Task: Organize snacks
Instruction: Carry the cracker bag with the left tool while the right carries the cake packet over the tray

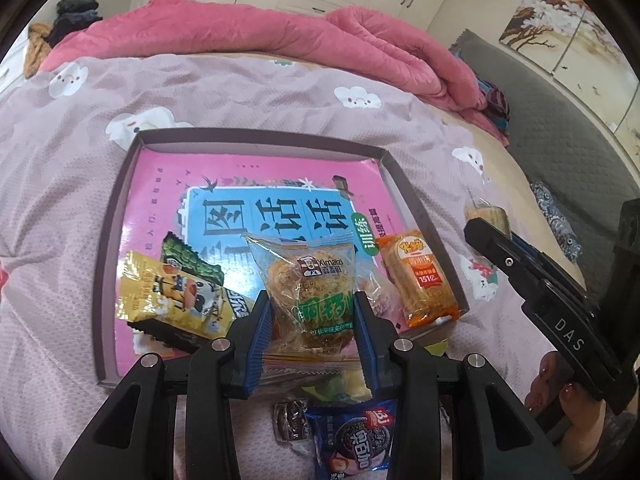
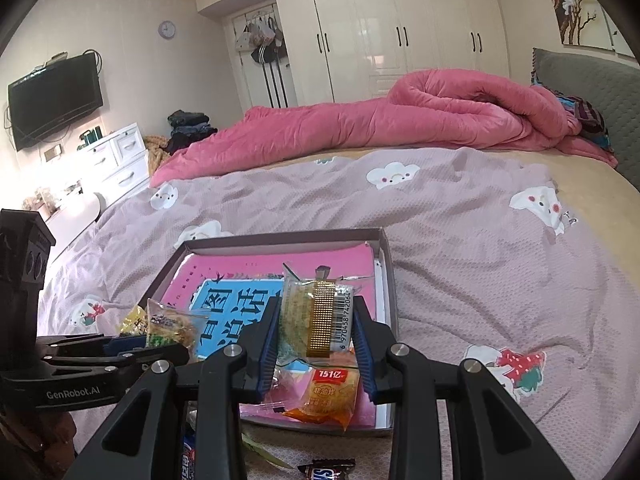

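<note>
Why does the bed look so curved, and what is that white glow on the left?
Both wrist views use fisheye lenses, so the bedspread bulges and corners go black. In the right wrist view, daylight washes out the white dresser, and the wardrobe doors show glare.

Each hand-held gripper (image 1: 314,312) is black, with blue ribbed pads (image 1: 262,322) and silver screws (image 1: 223,345).

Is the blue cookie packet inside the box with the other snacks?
No, the blue cookie packet lies on the bedspread outside the near edge of the box, below the left gripper.
</note>
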A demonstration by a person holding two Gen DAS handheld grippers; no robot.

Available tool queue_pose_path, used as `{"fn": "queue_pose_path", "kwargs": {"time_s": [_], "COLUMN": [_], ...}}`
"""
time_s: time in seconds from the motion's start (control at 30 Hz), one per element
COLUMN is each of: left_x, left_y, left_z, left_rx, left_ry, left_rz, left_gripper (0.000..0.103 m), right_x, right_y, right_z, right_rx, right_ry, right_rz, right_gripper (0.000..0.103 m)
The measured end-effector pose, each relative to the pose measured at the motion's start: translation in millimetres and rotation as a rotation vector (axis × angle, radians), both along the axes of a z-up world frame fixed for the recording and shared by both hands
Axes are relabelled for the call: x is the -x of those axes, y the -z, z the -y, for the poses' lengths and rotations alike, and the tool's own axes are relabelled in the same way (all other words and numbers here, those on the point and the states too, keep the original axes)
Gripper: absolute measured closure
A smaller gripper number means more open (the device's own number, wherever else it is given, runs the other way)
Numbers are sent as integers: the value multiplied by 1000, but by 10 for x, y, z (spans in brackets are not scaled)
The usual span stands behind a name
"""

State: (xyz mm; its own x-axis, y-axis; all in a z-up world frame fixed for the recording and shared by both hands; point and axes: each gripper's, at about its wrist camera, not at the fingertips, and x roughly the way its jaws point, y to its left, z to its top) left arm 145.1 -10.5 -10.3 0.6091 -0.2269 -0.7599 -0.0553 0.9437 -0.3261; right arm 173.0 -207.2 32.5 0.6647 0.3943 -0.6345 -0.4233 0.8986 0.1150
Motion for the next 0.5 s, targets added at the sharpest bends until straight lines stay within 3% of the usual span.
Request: {"fn": "queue_pose_path", "kwargs": {"time_s": [0.5], "left_x": [-87], "left_y": [126], "left_z": [38], "left_rx": [-3], "left_ry": [23], "left_rz": [-20], "left_gripper": [63], "right_x": [-88], "right_y": [215], "right_z": [-86], "right_rx": [8], "right_ry": [-40], "right_rz": [-88], "right_gripper": [69]}}
